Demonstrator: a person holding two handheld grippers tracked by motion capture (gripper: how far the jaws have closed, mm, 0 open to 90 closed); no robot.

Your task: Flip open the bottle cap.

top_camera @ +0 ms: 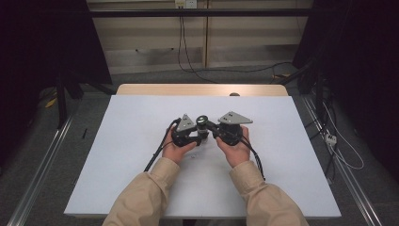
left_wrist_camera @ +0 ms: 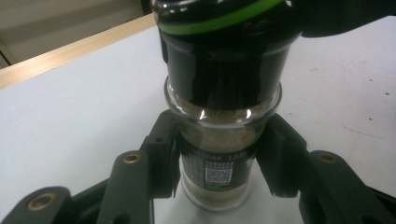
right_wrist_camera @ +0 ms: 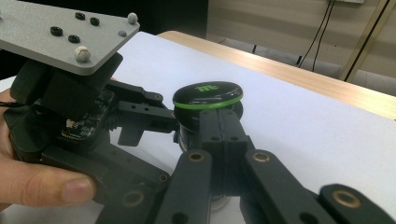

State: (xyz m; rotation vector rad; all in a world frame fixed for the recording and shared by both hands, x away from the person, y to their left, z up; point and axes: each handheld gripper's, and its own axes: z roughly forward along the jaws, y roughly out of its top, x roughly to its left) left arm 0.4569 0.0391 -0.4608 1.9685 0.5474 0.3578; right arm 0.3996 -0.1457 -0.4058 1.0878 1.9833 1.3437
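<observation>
Left gripper view looks straight at a small glass spice grinder: its clear body is filled with pale ground powder and bears a dark label with white print, of which "204A" can be made out above a QR code. A black cap with a bright green ring sits on top; in the right gripper view the cap carries a green logo too small to read. The left tongs are clamped on the glass body. The right tongs are drawn together against the black cap, on its near side. In the high view the grinder stands mid-worktop between both hands. The worktop is white, matt, edged in pale wood at the far side. Behind it are beige wall panels, hanging cables and grey carpet.
</observation>
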